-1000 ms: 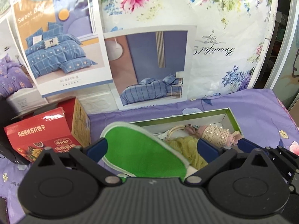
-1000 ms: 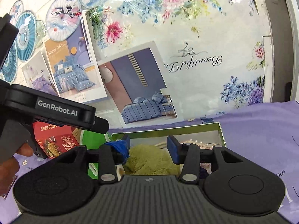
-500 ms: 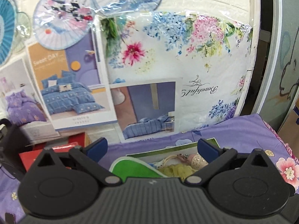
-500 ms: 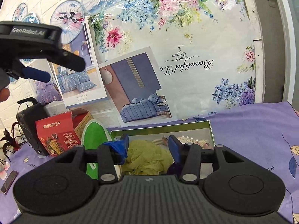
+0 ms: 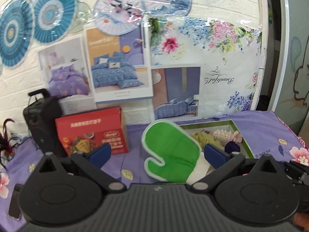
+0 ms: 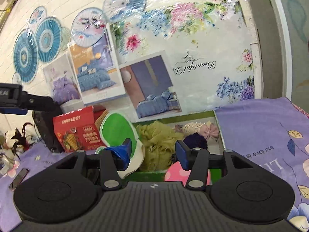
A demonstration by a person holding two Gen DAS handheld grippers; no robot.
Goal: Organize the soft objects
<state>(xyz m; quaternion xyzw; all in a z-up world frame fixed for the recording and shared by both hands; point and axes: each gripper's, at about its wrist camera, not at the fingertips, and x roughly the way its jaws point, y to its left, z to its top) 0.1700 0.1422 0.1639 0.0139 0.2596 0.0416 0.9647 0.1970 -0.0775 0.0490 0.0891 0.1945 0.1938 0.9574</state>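
Purple floral bedsheet [image 5: 270, 127] carries a shallow green-rimmed cardboard box [image 5: 244, 138] holding an olive mesh bath pouf [image 6: 158, 137]. A green white-edged oven mitt [image 5: 170, 154] leans over its left rim. Left gripper [image 5: 157, 154] jaws spread wide; right gripper [image 6: 153, 150] jaws moderately apart, both empty.

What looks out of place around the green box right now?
The green oven mitt is not fully in the green box: it leans over the box's left edge, cuff inside, mitten end sticking out. The yellow bath pouf sits inside.
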